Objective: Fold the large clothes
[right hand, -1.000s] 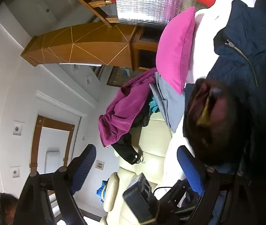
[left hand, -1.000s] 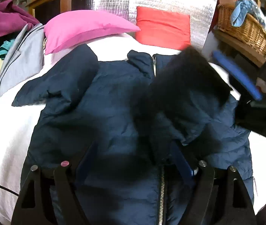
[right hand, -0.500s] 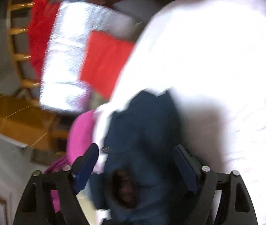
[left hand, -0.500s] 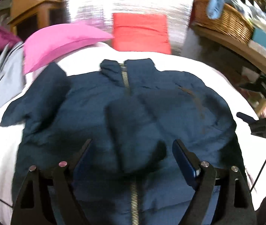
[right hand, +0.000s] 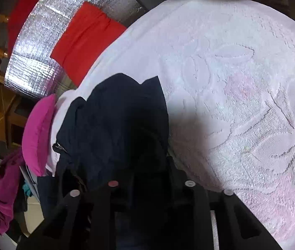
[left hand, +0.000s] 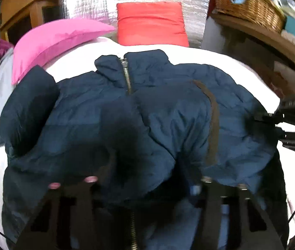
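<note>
A navy puffer jacket (left hand: 168,114) lies zipped, front up, on the white bed cover (left hand: 189,56), collar at the far side. One sleeve is folded across the chest, and its cuff (left hand: 139,158) fills the gap between my left gripper's (left hand: 147,179) closing jaws, pressed from both sides. The other sleeve (left hand: 28,104) sticks out to the left. My right gripper (left hand: 268,120) is at the jacket's right edge. In the right wrist view the right gripper (right hand: 151,166) has its jaws closing tight on a dark fold of the jacket (right hand: 116,114).
A pink pillow (left hand: 53,39) and a red pillow (left hand: 151,25) lean on a silver foil sheet (left hand: 89,0) at the bed's head. A wicker basket (left hand: 249,6) sits on a shelf at the right. Purple clothes (right hand: 3,187) hang at the left. Patterned cover (right hand: 241,83) spreads to the right.
The right gripper let the sleeve drop across the chest, swung down to the jacket's right edge and closed there. The left gripper moved over the folded cuff and narrowed on it.
</note>
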Available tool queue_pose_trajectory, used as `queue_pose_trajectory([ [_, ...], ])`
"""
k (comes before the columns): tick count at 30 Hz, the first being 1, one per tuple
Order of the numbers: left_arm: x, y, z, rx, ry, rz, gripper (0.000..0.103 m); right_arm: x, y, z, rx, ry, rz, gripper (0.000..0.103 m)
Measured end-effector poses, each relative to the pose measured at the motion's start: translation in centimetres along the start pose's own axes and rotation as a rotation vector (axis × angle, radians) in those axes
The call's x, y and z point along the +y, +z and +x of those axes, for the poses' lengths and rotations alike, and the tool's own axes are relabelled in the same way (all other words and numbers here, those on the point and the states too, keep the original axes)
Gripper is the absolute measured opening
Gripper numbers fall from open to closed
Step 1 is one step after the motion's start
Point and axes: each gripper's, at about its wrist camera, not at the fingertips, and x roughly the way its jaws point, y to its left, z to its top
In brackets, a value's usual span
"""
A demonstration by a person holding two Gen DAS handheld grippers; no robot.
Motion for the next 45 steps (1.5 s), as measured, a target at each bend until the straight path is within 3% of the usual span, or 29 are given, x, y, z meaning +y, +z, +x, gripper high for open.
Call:
queue_pose_trajectory([
  [1, 0.8, 0.2, 0.0, 0.004, -0.009, -0.027, 0.035, 0.1, 0.1, -0.1, -0.003, -0.009, -0.006, 0.025],
  [4, 3.2, 0.8, -0.9, -0.015, -0.043, -0.090, 0.022, 0.3, 0.1, 0.8, -0.001, -0.037, 0.000, 0.025],
  [15, 11.7, 0.9, -4.0, 0.003, -0.177, -0.248, 0.024, 1.0, -1.0, 1.4, -0.022, -0.072, -0.013, 0.027],
  [17, 13.8, 0.7, -5.0, -0.024, -0.127, -0.273, 0.031, 0.9, -1.1, 1.4, -0.029, -0.081, -0.014, 0.027],
  [20, 16.6, 0.2, -5.8, -0.033, -0.121, -0.341, 0.037, 0.7, -1.0, 1.5, -0.033, -0.080, -0.002, 0.028],
  [22, 17.9, -0.2, -6.1, -0.028, -0.123, -0.377, 0.046, 0.6, -1.0, 1.6, -0.036, -0.084, 0.003, 0.028],
  [28, 18.4, -0.8, -6.1, 0.005, -0.201, -0.440, 0.072, 0.9, -1.2, 1.6, -0.052, -0.108, -0.003, 0.033],
  [34, 16.4, -0.7, -4.5, 0.068, -0.316, -0.468, 0.077, 0.7, -1.1, 1.8, -0.044, -0.108, 0.003, 0.043],
  [39, 15.4, 0.0, -2.1, 0.075, -0.287, -0.525, 0.078, 0.9, -1.2, 1.8, -0.045, -0.115, -0.013, 0.043],
  [41, 15.2, 0.0, -1.4, 0.072, -0.250, -0.529, 0.077, 0.8, -1.1, 1.9, -0.042, -0.111, -0.014, 0.043],
  [42, 15.2, 0.0, -1.0, 0.070, -0.231, -0.528, 0.070, 0.8, -1.1, 1.9, -0.040, -0.109, -0.013, 0.043],
  [43, 15.4, -0.1, -0.6, 0.077, -0.217, -0.530, 0.053, 0.8, -1.1, 1.9, -0.040, -0.109, -0.013, 0.043],
  [45, 16.2, -0.3, 0.2, 0.107, -0.210, -0.544, 0.041, 0.8, -1.1, 1.9, -0.039, -0.110, -0.016, 0.043],
])
